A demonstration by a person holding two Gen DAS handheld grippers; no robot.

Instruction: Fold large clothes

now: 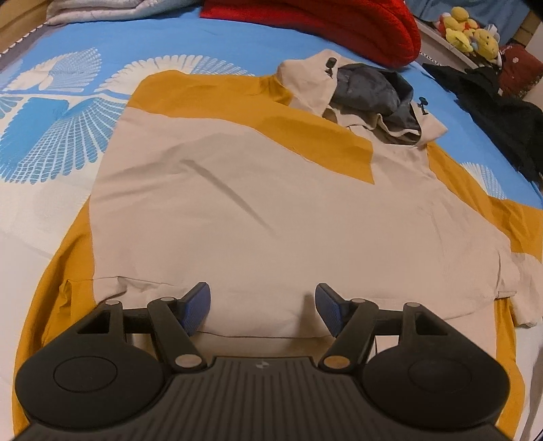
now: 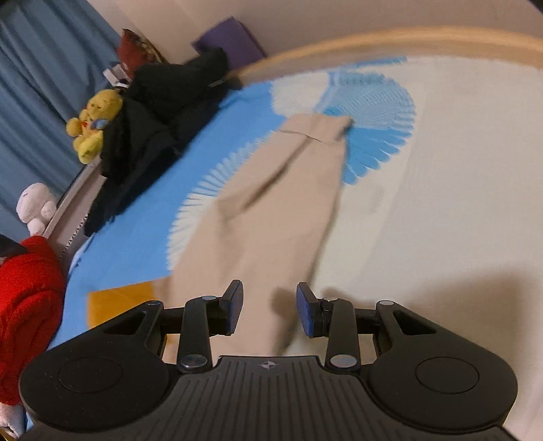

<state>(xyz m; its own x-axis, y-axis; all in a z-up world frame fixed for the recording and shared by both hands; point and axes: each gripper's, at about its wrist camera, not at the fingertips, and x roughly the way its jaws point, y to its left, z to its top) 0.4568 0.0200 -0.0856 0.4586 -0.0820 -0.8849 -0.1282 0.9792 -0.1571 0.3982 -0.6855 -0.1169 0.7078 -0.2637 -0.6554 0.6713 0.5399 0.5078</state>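
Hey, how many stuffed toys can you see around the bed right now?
3 clearly: a yellow plush against the curtain, a white plush lower along the bed edge, and a yellow plush cluster, possibly several toys. More may be hidden.

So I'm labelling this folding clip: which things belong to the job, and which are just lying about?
Job:
beige and mustard hooded jacket
its sleeve
left gripper
right gripper

Lying about:
red knit
black garment
yellow plush toys
white plush
bedsheet
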